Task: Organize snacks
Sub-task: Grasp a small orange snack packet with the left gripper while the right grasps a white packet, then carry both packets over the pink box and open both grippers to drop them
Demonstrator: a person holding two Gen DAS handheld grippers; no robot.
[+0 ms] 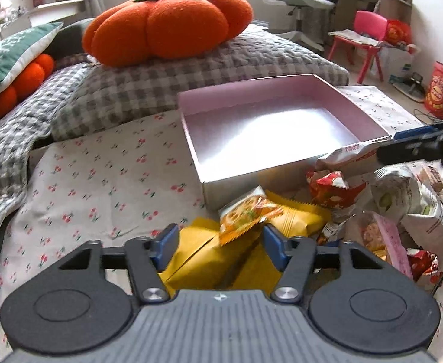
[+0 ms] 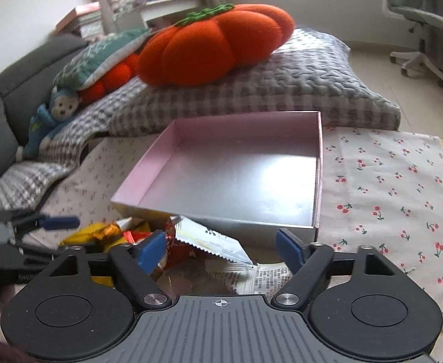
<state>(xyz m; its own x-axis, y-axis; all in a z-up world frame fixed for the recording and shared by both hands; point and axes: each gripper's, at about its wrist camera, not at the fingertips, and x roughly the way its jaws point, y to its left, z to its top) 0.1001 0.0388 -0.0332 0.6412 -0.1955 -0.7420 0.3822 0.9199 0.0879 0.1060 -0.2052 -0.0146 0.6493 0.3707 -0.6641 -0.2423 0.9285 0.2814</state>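
print (image 2: 273, 275) on a white wrapper, too blurred for reading

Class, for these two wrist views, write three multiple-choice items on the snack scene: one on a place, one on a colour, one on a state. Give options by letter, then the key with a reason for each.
1. Where does the snack pile lie?
A. inside the box
B. on the cherry-print cloth beside the box's near wall
C. on the pumpkin cushion

2. What colour are the box's inner walls?
A. pink
B. green
C. black

3. What is the box's state?
A. full of snacks
B. closed with a lid
C. open and empty

Key:
1 B, the packets lie on the cloth against the near wall, in front of the left claw.
2 A, the inner walls show pink in both views.
3 C, no lid is on it and its shiny floor is bare.
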